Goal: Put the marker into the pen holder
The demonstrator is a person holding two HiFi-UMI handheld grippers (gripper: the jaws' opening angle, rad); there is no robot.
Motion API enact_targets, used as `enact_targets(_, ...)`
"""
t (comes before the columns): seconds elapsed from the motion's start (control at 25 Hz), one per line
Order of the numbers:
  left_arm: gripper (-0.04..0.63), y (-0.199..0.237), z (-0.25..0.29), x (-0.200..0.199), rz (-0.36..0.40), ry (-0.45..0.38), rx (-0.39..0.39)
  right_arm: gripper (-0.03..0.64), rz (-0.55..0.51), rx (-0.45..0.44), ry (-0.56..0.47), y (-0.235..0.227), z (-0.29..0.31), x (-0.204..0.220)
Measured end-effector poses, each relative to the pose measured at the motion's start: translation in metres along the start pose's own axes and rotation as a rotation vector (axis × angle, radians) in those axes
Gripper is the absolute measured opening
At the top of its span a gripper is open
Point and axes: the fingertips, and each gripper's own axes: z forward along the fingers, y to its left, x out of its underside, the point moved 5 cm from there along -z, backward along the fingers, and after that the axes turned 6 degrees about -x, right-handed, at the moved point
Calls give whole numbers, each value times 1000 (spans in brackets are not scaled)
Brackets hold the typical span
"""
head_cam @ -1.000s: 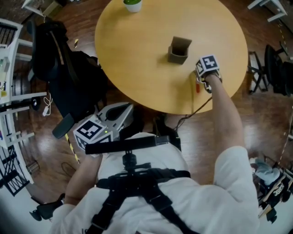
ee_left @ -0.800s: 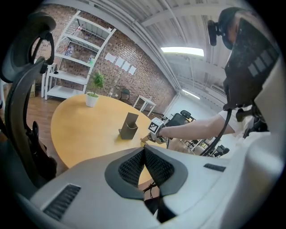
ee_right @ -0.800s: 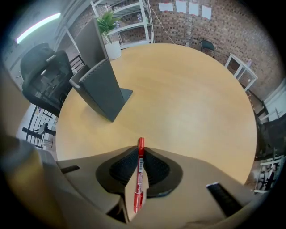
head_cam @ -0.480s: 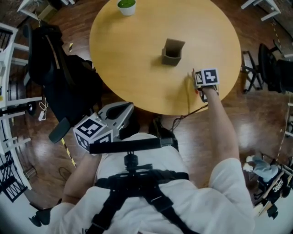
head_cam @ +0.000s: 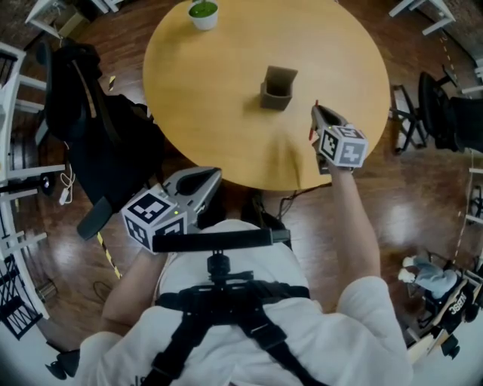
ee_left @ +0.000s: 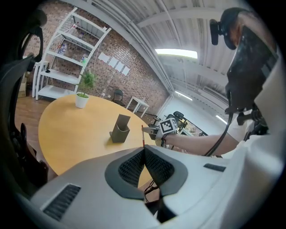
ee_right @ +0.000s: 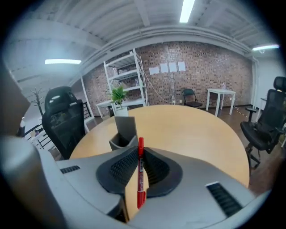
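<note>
The red marker (ee_right: 140,174) stands pinched between the pads of my right gripper (ee_right: 139,154), its tip pointing up and forward. From the head view, my right gripper (head_cam: 320,117) hovers over the right front part of the round wooden table (head_cam: 219,105), lifted off its surface. The marker's red tip (head_cam: 315,113) shows at the fingertips. The grey pen holder (head_cam: 278,87) stands upright near the table's middle, left of and beyond that gripper; it appears just past the jaws as the pen holder (ee_right: 124,134). My left gripper (head_cam: 198,181) rests shut and empty near my body, off the table.
A small potted plant (head_cam: 202,13) sits at the table's far edge. A black chair draped with dark clothing (head_cam: 98,113) stands left of the table. More chairs (head_cam: 445,113) are at the right. White shelving (ee_right: 123,80) lines the brick wall.
My right gripper closed on the marker at the table's front right edge and raised it off the surface, the tip now pointing toward the holder. The left gripper stayed put.
</note>
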Motion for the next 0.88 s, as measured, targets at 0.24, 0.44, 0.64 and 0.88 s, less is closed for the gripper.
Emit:
enact_targets(0.24,-3,2,-5,2,-15,-14,-23,40,-37,-59,-145,26,4,-59)
enact_targets(0.44,-3,8,-13,5,-39,-30,-54,41,-88,-98,-257,49,18,-103)
enact_targets(0.64,-3,11,-19,6,-56,-44,-80,41,-104,-74,-261,58,47,-119)
enact_targets(0.88,-3,18,-21,13,-59,-65,-89,41,-95,-44,-271,59,74,-112)
